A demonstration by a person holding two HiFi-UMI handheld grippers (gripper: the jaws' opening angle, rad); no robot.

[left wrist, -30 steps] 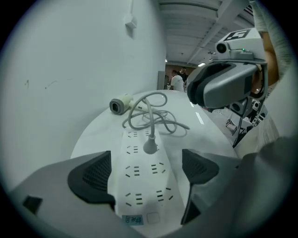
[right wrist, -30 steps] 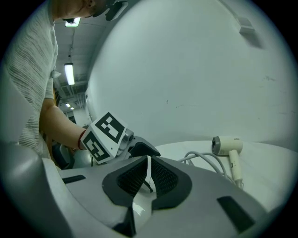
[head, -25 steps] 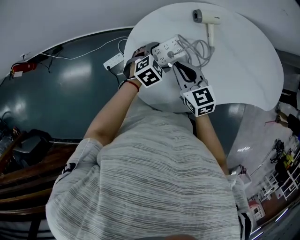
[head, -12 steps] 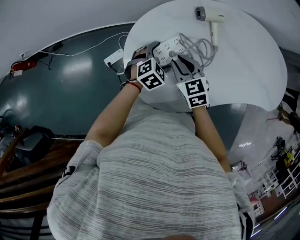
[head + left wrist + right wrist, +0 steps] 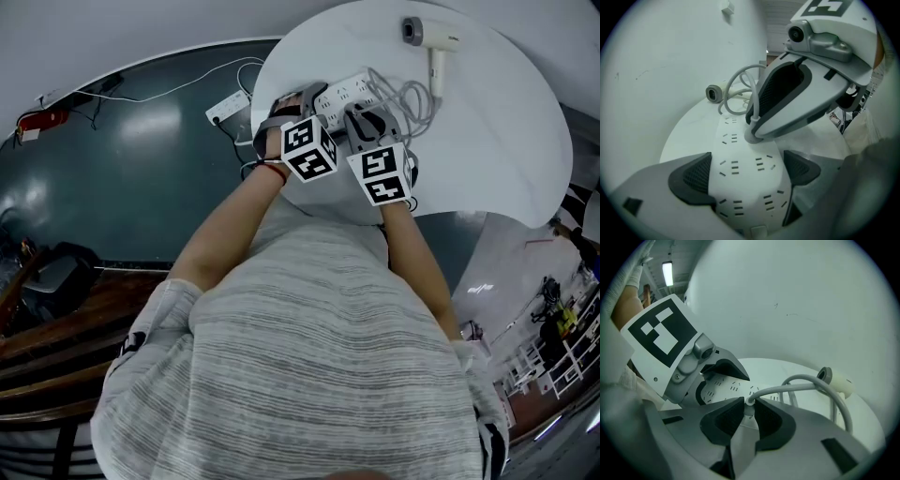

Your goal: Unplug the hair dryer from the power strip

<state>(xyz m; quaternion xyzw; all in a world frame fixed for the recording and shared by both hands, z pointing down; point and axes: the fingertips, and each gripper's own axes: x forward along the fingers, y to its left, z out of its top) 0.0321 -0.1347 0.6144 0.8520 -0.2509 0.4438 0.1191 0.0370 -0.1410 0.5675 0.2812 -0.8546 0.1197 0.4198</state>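
A white power strip point(image 5: 740, 187) lies on the round white table point(image 5: 487, 141), and my left gripper point(image 5: 746, 171) is shut on its near end, one dark pad point(image 5: 691, 177) on each side. The hair dryer's grey plug point(image 5: 751, 136) stands in the strip, and my right gripper point(image 5: 747, 414) is shut on the plug point(image 5: 748, 402) from above. From the plug the grey cord point(image 5: 806, 379) loops away to the white hair dryer point(image 5: 838, 382), which lies at the table's far side point(image 5: 427, 36). In the head view both grippers sit side by side over the strip point(image 5: 342, 94).
A second white power strip point(image 5: 228, 107) with a thin white cable lies on the dark floor left of the table. The cord's coil point(image 5: 408, 94) sits right of the strip. A wooden bench point(image 5: 56, 319) stands at lower left.
My right gripper has moved up and to the left, in beside the left gripper, and now sits over the plug. The left gripper has stayed on the strip.
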